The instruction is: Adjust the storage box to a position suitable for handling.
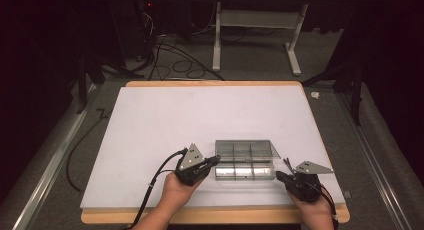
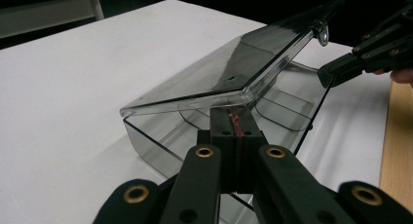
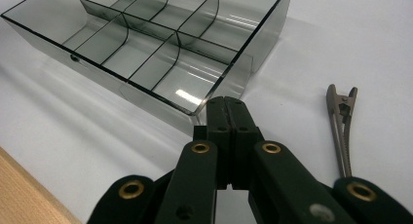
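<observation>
While both claws sit pressed closed, left claw (image 2: 233,118) under the lid (image 2: 229,70), the divided box (image 3: 160,53) holds nothing.

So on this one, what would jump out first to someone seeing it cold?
The smoky clear compartment box near the front of the white table, its hinged lid raised at a slant. The left gripper and right gripper flank it, both with jaws together, the right one at a near corner of the tray. A small metal clip lies on the table just beside the right gripper.
</observation>
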`<control>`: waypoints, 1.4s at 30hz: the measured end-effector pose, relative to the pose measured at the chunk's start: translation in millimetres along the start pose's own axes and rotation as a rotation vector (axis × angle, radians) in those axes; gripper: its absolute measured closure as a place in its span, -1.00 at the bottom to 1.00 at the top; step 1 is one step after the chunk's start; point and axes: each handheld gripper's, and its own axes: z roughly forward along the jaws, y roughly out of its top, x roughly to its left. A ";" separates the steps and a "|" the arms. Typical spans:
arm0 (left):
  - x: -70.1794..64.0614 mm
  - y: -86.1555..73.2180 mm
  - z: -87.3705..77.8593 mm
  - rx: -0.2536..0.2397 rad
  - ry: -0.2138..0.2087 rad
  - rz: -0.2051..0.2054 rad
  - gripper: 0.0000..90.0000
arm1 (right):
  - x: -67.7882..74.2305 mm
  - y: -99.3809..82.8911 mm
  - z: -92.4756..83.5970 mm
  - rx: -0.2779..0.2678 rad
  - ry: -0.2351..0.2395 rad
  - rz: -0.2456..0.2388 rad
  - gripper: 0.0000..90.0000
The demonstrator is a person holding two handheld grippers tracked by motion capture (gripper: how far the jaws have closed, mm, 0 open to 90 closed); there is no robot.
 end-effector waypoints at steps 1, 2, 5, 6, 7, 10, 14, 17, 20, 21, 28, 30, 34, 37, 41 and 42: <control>0.2 1.3 0.8 -0.003 0.004 0.005 1.00 | 0.3 0.1 -0.1 0.000 -0.002 -0.001 1.00; 0.2 1.3 0.8 -0.003 0.004 0.005 1.00 | 0.3 0.1 -0.1 0.000 -0.002 -0.001 1.00; 1.0 3.7 2.8 -0.007 0.008 0.008 1.00 | 0.4 0.0 -0.1 -0.001 -0.003 -0.002 1.00; 1.2 4.3 3.2 -0.007 0.009 0.009 1.00 | 0.6 0.0 -0.3 -0.001 -0.005 -0.005 1.00; 1.5 5.0 3.8 -0.006 0.009 0.011 1.00 | 0.7 0.0 -0.4 -0.001 -0.004 -0.004 1.00; 2.1 7.4 6.1 -0.008 0.010 0.013 1.00 | 1.4 -0.2 -0.7 0.000 -0.004 -0.006 1.00; 2.6 9.2 8.8 -0.008 0.016 0.019 1.00 | 1.1 1.1 -2.2 -0.009 -0.016 -0.007 1.00; 2.6 9.3 9.8 -0.009 0.021 0.025 1.00 | -0.1 3.1 -7.0 -0.039 -0.033 -0.010 1.00; 3.1 9.2 11.8 -0.016 0.019 0.024 1.00 | -1.3 4.4 -12.8 -0.078 -0.042 0.000 1.00; 3.0 10.4 13.7 -0.016 0.021 0.033 1.00 | -0.1 6.1 -16.9 -0.110 -0.042 -0.015 1.00; 4.2 12.6 16.7 -0.025 0.043 0.052 1.00 | 5.4 9.6 -16.9 -0.137 -0.012 -0.039 1.00; 4.9 12.8 17.8 -0.028 0.049 0.053 1.00 | 5.8 9.7 -14.5 -0.132 -0.007 -0.042 1.00; 8.2 12.7 19.1 -0.033 0.057 0.040 1.00 | 6.9 9.7 -15.7 -0.137 0.001 -0.040 1.00; 10.4 12.9 20.1 -0.042 0.061 0.035 1.00 | 7.4 9.6 -16.4 -0.138 0.007 -0.039 1.00; 13.8 12.6 21.8 -0.049 0.068 0.034 1.00 | 9.1 9.8 -13.9 -0.129 0.018 -0.045 1.00; 14.4 12.5 22.5 -0.052 0.073 0.035 1.00 | 9.6 9.9 -12.7 -0.128 0.019 -0.054 1.00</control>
